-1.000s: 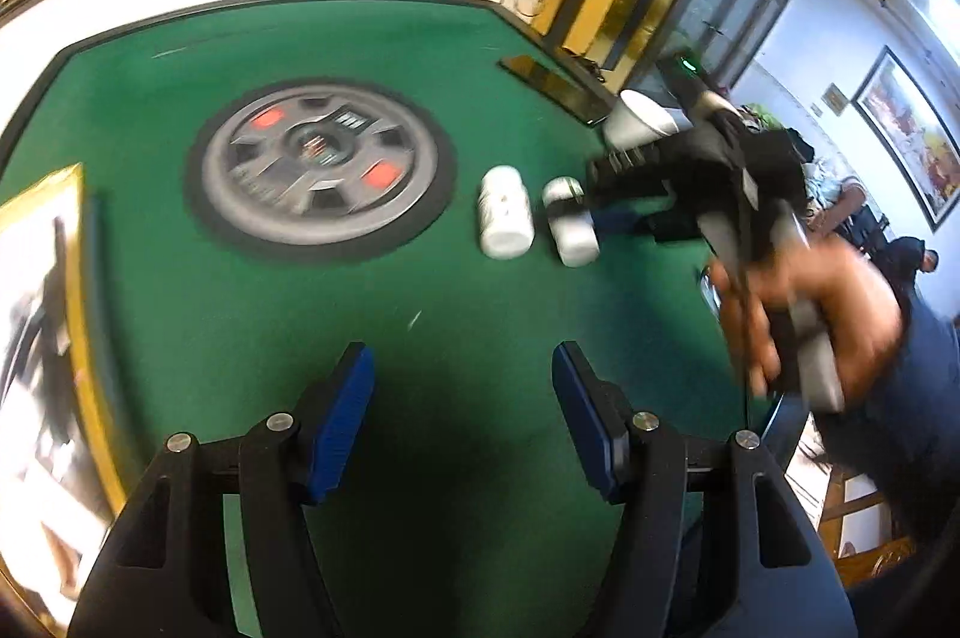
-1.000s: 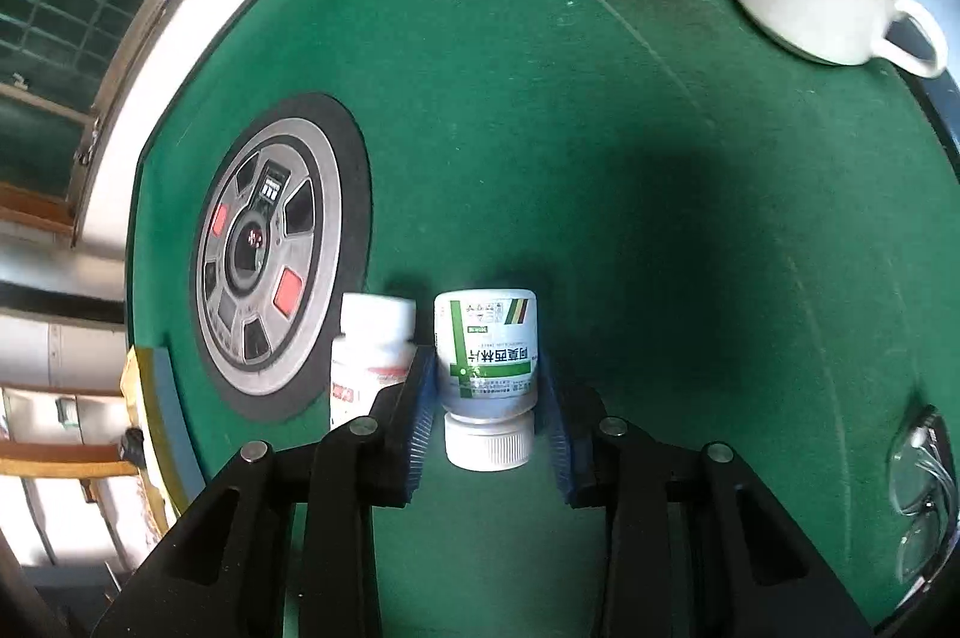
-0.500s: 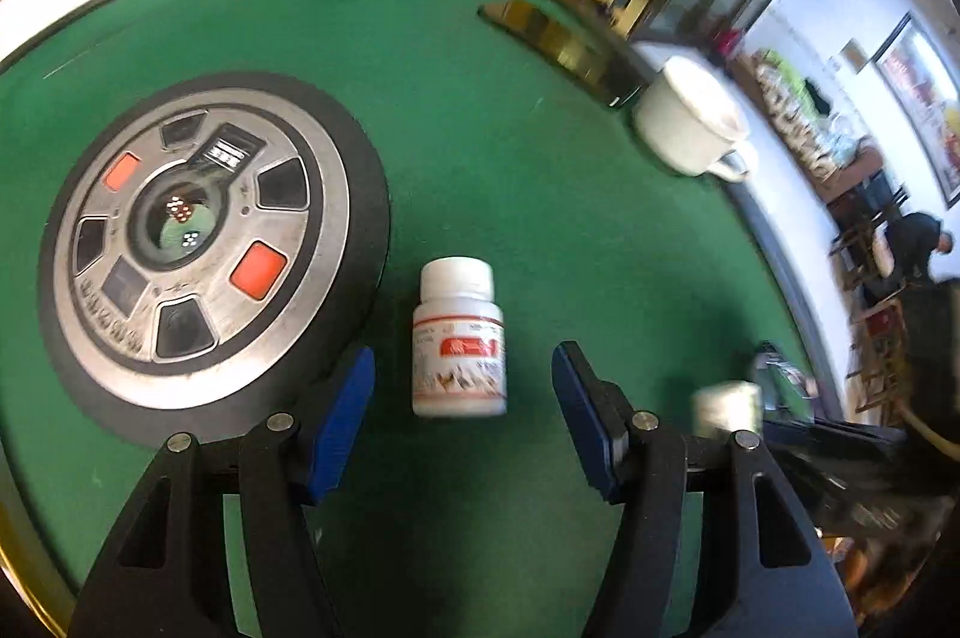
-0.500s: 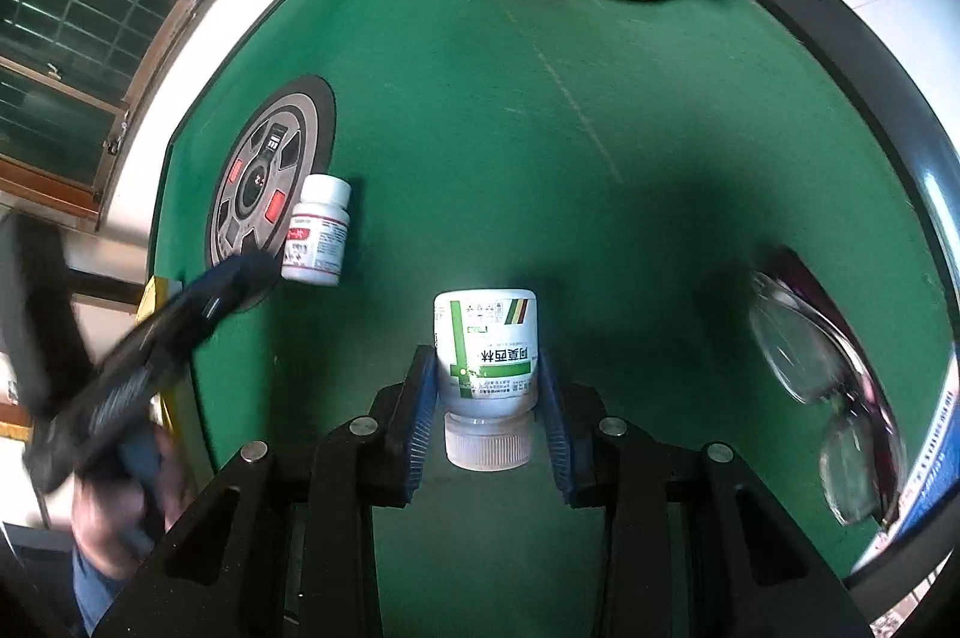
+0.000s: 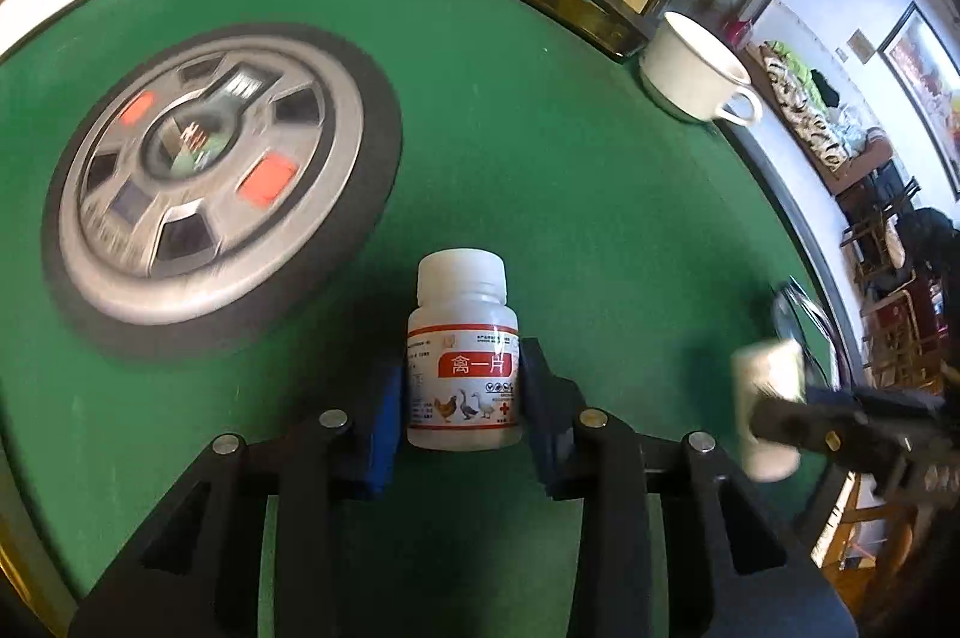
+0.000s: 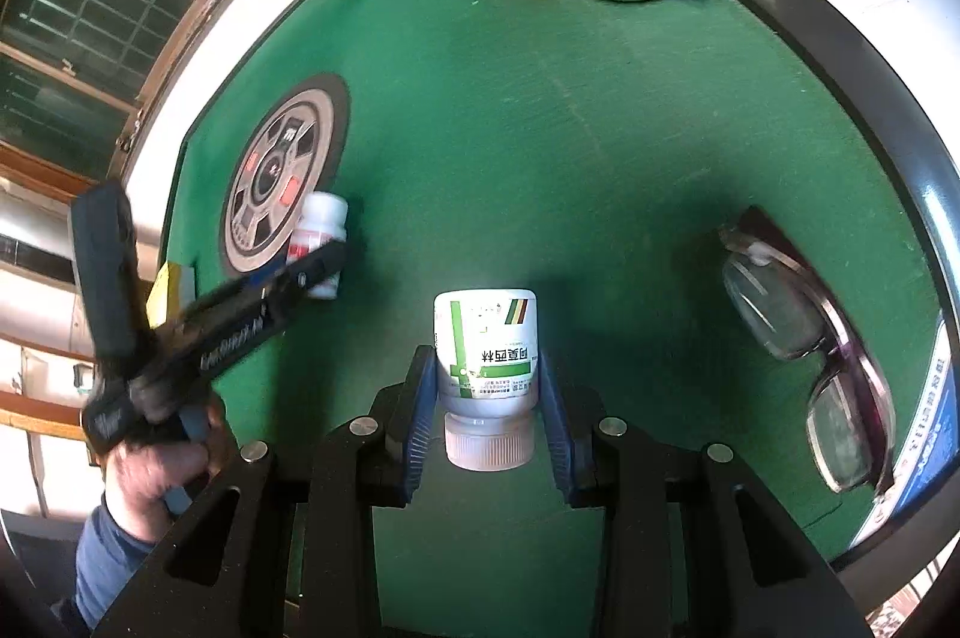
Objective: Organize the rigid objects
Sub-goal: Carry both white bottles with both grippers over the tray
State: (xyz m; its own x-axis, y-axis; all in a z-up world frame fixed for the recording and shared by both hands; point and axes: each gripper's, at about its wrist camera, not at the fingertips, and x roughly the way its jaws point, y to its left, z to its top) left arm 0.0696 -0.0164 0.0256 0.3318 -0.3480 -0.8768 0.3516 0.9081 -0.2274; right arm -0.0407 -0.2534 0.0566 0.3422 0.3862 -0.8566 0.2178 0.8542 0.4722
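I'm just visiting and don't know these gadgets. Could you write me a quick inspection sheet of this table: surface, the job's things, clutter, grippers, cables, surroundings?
Surface: green felt table with a round wheel-patterned centre panel.
Job's things: red-label bottle lying on the felt, cap pointing away; green-label bottle, cap toward the camera.
Clutter: white cup, eyeglasses, and a dark flat slab near the far edge.
Grippers: left gripper is closing, the red-label bottle between its jaws; right gripper is clamped on the green-label bottle.
Cables: nothing seen.
Surroundings: windows, a framed picture on the wall, wooden furniture; a hand holds the left gripper.
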